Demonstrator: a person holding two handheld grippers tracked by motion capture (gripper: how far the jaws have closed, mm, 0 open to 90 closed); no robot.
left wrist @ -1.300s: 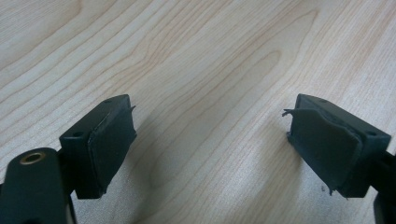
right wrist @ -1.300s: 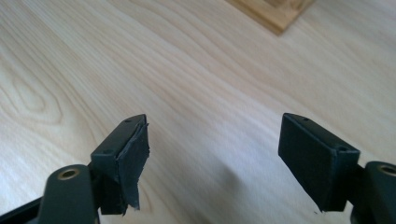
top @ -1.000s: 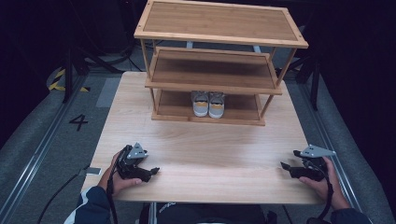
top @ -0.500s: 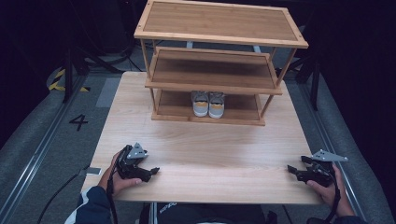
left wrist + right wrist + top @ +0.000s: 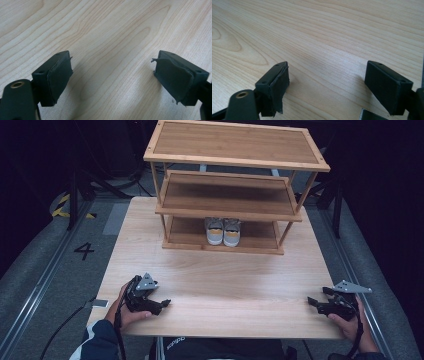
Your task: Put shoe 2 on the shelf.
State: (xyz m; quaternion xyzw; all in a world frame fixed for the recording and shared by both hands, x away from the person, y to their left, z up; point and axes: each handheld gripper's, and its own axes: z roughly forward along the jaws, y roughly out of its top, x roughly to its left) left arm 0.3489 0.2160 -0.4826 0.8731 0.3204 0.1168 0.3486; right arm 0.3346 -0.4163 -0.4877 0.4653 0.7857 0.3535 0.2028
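We count two shoes on the bottom shelf, one three-shelf wooden rack at the far side, one table, and two grippers, left gripper and right gripper, at the near edge.

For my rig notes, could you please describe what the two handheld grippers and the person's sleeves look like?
Both the left gripper and right gripper are black, each topped by a grey three-cornered plate. Their blocky black jaws carry worn rubber pads with frayed edges. A black cable trails from each. The dark sleeve has white stripes.
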